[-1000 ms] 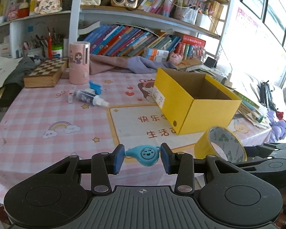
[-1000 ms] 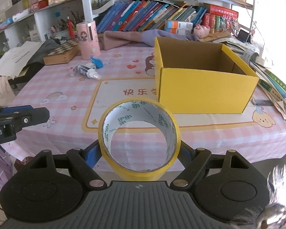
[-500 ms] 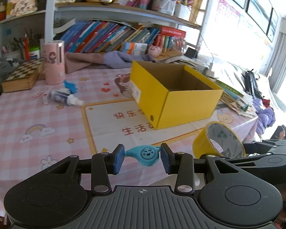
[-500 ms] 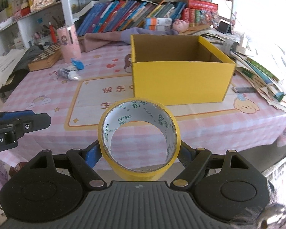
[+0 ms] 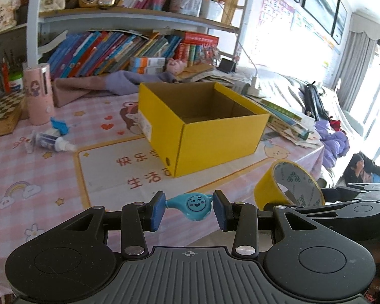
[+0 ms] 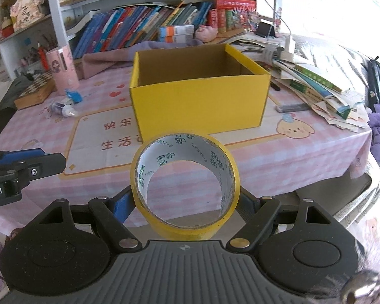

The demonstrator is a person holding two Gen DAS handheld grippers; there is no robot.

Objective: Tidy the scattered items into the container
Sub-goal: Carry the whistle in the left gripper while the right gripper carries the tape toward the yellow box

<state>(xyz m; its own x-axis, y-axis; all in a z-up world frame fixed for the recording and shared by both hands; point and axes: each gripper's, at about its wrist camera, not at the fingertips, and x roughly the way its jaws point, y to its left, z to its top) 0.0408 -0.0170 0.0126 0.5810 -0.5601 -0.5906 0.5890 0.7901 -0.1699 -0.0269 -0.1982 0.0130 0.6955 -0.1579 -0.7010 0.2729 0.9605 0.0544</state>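
Note:
My left gripper (image 5: 189,210) is shut on a small blue whistle with a smiling face (image 5: 191,205), held over the near edge of the pink checked table (image 5: 38,172). My right gripper (image 6: 185,202) is shut on a roll of yellow tape (image 6: 185,185), which also shows at the lower right of the left wrist view as the tape roll (image 5: 288,190). The open yellow cardboard box (image 5: 205,126) stands ahead on the table, box (image 6: 200,93) empty as far as I can see. A small spray bottle (image 5: 50,141) and a blue clip (image 5: 60,126) lie to the box's left.
A pink cylinder (image 5: 38,93) and a chessboard box (image 5: 2,111) stand at the far left. Cloth (image 5: 109,86) and shelves of books (image 5: 119,50) line the back. Stacked papers and books (image 6: 324,88) lie right of the box. The left gripper's finger (image 6: 25,162) shows at left.
Both grippers have swung sideways along the table's near edge with their loads, so the yellow box now sits nearer the middle of each view. Neither grip has changed.

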